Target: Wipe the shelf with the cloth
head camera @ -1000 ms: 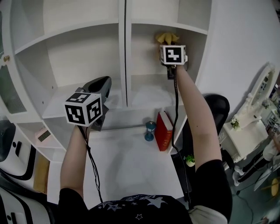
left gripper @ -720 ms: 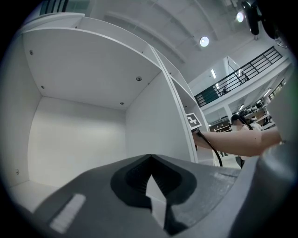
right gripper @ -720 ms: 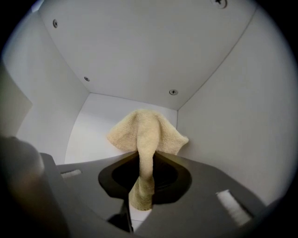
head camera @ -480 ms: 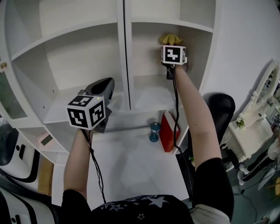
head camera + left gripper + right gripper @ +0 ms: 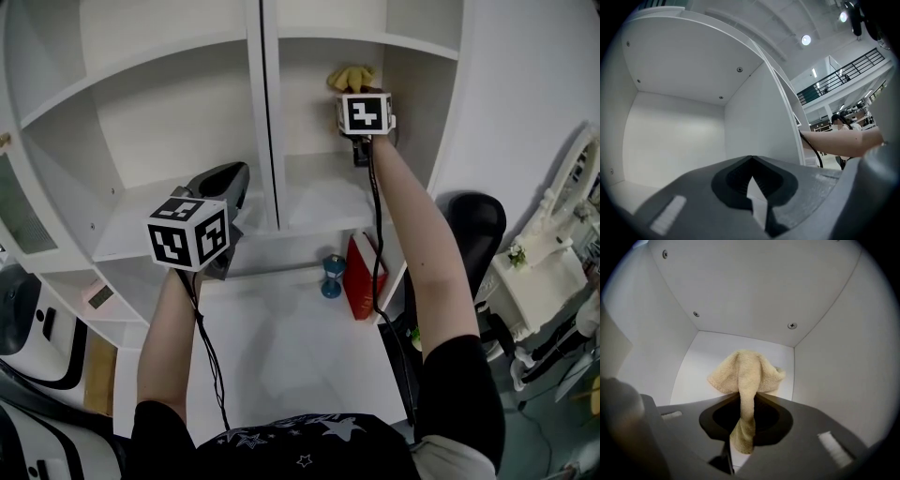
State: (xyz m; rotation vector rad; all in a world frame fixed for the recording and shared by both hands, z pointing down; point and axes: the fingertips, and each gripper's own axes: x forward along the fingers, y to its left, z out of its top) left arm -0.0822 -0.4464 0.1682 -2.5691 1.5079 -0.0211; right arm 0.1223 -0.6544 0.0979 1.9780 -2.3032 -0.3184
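Yellow cloth (image 5: 747, 373), bunched, fluffy, perhaps terry

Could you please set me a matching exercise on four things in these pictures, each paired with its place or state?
Things:
1. cloth
2. red book
3. small blue object
4. left hand-held gripper

Places or states:
A. jaws together, holding nothing
B. stands at the right edge of the white desk, below the shelf
C. pinched in the right hand-held gripper, inside the right compartment
D. stands on the desk just left of the book

Pairs: 1-C, 2-B, 3-D, 4-A
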